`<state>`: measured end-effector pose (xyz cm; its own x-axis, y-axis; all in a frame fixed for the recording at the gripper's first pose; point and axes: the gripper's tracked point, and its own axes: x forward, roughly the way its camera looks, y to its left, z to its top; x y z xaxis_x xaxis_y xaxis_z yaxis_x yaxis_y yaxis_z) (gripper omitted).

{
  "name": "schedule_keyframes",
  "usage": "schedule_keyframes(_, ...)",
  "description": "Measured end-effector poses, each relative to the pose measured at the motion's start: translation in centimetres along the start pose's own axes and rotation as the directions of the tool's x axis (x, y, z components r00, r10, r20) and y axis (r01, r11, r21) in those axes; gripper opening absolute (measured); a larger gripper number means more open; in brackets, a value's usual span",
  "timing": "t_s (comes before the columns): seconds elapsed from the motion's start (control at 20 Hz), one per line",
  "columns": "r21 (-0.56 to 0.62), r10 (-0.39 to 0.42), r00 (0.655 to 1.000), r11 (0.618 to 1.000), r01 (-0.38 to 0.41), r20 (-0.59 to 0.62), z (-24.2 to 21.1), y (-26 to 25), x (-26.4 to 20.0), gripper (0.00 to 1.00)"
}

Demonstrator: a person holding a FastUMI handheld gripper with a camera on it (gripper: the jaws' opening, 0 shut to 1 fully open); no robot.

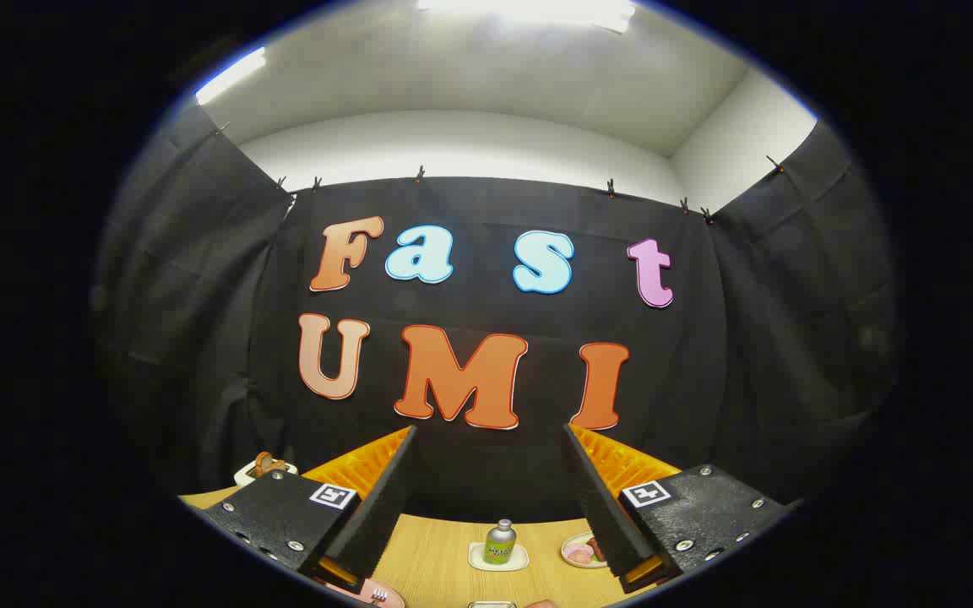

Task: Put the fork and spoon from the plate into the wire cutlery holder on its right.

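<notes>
Gripper (486, 494) held high and level; fingers spread wide, nothing between them. On the bench (440, 561), between the fingers: small bottle (500, 541) on a white tray (497, 558), near the far edge. Pink plate (372, 595) with fork tines (379, 594) sits at the near edge, below the left finger. Spoon and wire holder not identifiable. Judgement: approach step; tilt down first, locate the holder, then descend on the fork handle crosswise.

Nothing showing legibly, a square black-and-white marker (333, 496) sitting on each finger mount of the gripper (486, 431) — fingers standing wide apart — the bottle (500, 542) wearing a label too small to read
</notes>
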<state>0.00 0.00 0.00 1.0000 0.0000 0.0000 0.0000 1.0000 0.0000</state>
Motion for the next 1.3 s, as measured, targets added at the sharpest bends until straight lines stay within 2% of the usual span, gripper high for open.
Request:
schedule_keyframes(0.5,0.006,0.042,0.999,0.999,-0.042,0.030,1.1,3.1,-0.8,0.98)
schedule_keyframes(0.95,0.046,0.058,0.998,0.997,-0.057,-0.018,-0.8,4.9,-1.2,0.98)
schedule_keyframes(1.1,0.083,0.089,0.988,0.993,-0.079,-0.126,-4.2,6.4,-1.2,0.98)
schedule_keyframes(1.3,0.169,0.171,0.918,0.979,-0.117,-0.357,-10.7,9.1,-2.6,0.99)
